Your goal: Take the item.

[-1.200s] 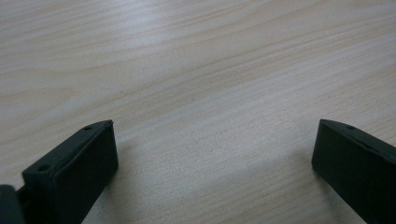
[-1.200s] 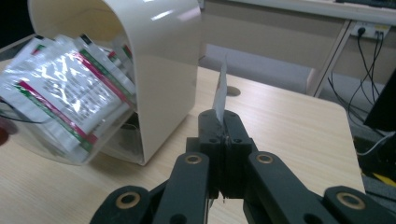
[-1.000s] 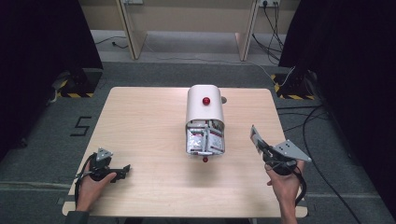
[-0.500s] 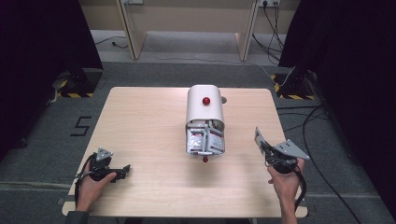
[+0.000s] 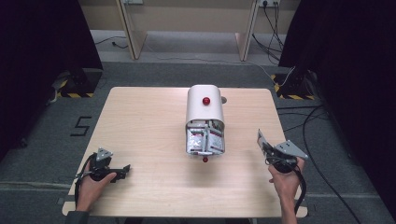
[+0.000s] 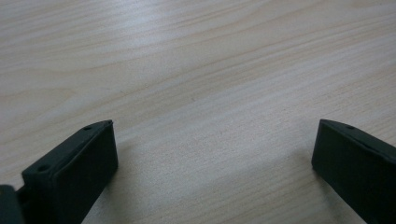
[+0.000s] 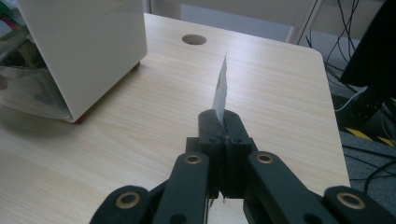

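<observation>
A white rounded box [image 5: 204, 106] with a red knob on top lies mid-table, its open end full of small packets [image 5: 205, 140]; its wall [image 7: 88, 42] shows in the right gripper view too. My right gripper [image 5: 263, 143] hovers near the table's right edge, shut on a thin packet [image 7: 220, 88] that stands edge-on out of the closed jaws [image 5: 261, 138]. The left gripper [image 5: 122, 169] rests at the front left of the table, open, with bare wood between its two black fingers [image 6: 84, 163].
The light wooden table [image 5: 149, 121] has a round cable hole [image 7: 194, 39] behind the box. A small red ball [image 5: 204, 159] lies in front of the box's open end. Cables and dark stands lie on the floor to the right.
The right gripper has sunk a little and drifted right and nearer the front edge, the packet still pinched. The left gripper has kept still.
</observation>
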